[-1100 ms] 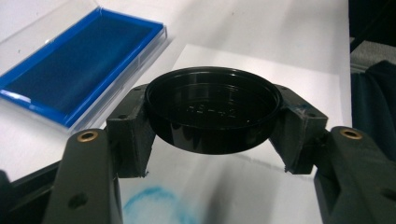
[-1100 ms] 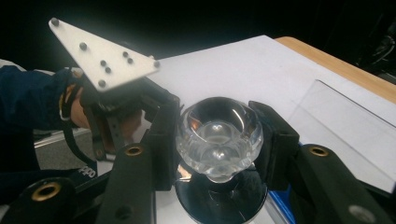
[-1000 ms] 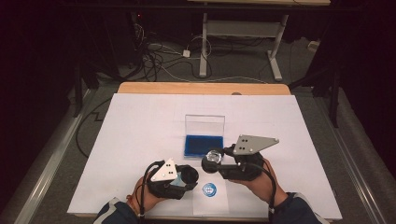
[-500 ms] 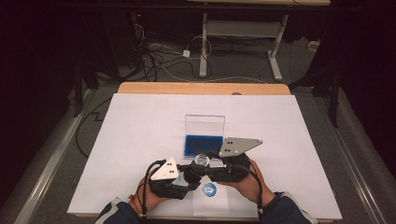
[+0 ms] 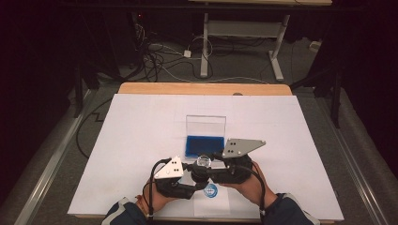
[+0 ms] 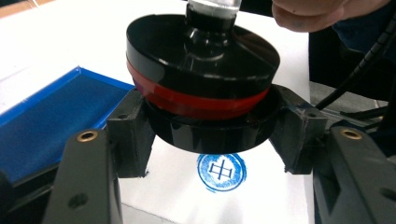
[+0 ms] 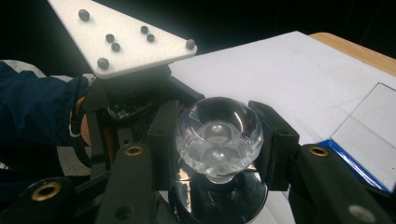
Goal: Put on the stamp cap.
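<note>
Both grippers clamp stamp (image 6: 201,88): L base, R knob.

Both hand-held grippers were black. Left hand-held gripper (image 5: 187,174) had a white 3-cornered plate w/ dark studs at 12 o'clock; right hand-held gripper (image 5: 210,167) a grey one. Brass-ringed screws sat in the jaw arms. Black cables trailed toward 6 o'clock. Sleeves (image 5: 123,213) were navy w/ white trim.

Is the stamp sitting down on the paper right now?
No, the stamp hangs in the left gripper above the blue print on the paper.
</note>
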`<state>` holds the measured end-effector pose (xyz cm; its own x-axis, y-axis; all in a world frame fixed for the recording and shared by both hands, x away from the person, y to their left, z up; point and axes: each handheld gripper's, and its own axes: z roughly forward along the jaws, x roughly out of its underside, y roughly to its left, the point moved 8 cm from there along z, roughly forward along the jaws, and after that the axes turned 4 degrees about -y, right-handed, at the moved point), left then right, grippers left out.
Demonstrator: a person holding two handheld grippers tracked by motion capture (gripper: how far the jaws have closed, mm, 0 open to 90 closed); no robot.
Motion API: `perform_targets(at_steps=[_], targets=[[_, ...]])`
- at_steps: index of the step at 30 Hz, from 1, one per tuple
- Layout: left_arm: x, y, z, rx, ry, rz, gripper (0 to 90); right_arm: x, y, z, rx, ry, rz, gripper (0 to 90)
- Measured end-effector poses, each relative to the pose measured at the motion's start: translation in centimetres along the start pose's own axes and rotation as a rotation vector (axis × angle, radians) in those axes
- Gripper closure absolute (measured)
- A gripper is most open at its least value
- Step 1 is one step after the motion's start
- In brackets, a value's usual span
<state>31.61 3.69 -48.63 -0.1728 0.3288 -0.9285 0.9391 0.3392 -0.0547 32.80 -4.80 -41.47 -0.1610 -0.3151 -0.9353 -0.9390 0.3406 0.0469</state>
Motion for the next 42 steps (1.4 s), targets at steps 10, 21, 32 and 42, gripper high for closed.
perform_targets(at_steps=[10, 21, 32, 42], targets=[[-0.3, 0.2, -0.2, -0.002, -0.024, -0.022, 36.3, 0.0, 0.1, 0.0, -0.007, -0.01, 0.005, 56.9], [-0.4, 0.1, -0.4, -0.012, -0.028, 0.012, 36.3, 0.1, -0.1, -0.3, -0.053, -0.035, 0.067, 57.0], [-0.2, -0.3, -0.2, -0.042, 0.012, 0.089, 36.3, 0.6, 0.1, -0.2, -0.074, -0.007, 0.08, 57.1], [0.1, -0.2, -0.1, -0.068, 0.047, 0.114, 36.4, 1.2, 0.1, 0.1, -0.073, 0.001, 0.087, 57.2]])
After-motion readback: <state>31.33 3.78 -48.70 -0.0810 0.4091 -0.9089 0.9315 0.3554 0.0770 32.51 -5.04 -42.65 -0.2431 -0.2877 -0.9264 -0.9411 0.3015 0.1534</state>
